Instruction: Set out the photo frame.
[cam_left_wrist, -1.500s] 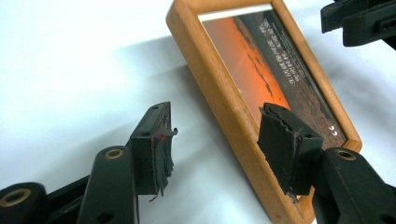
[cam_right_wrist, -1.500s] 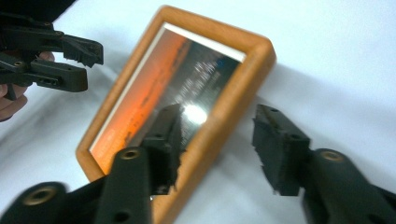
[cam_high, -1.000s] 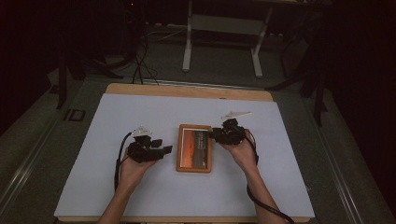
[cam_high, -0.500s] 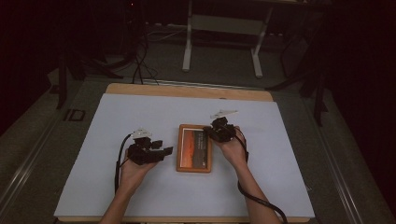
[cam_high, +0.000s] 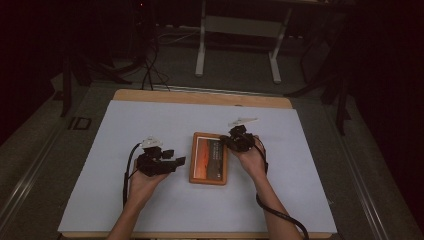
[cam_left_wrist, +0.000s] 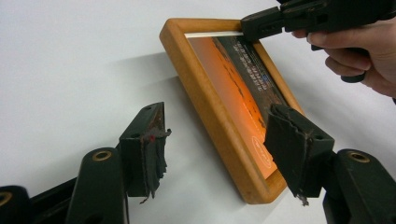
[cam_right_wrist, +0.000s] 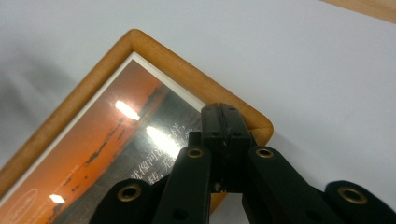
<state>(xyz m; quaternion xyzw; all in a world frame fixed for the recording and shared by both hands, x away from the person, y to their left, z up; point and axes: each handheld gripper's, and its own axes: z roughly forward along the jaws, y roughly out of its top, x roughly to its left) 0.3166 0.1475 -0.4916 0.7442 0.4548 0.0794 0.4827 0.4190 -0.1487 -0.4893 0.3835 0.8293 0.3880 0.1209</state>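
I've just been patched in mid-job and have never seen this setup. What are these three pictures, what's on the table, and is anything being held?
There is no robot arm here: a person holds a pair of hand-held tongs in each hand. The high view looks down on the table from above the person's side. Each of the other two pictures comes from a camera riding on one pair of tongs, looking along its black jaws.

On the white table cover lies a wooden picture frame with an orange sunset print, flat.

The left tongs are open, their jaws having just been opening; they stand astride the frame's near corner without pressing on it. The right tongs are shut, tips over the frame's far corner; whether they pinch or merely touch it, I cannot tell. Nothing is lifted.
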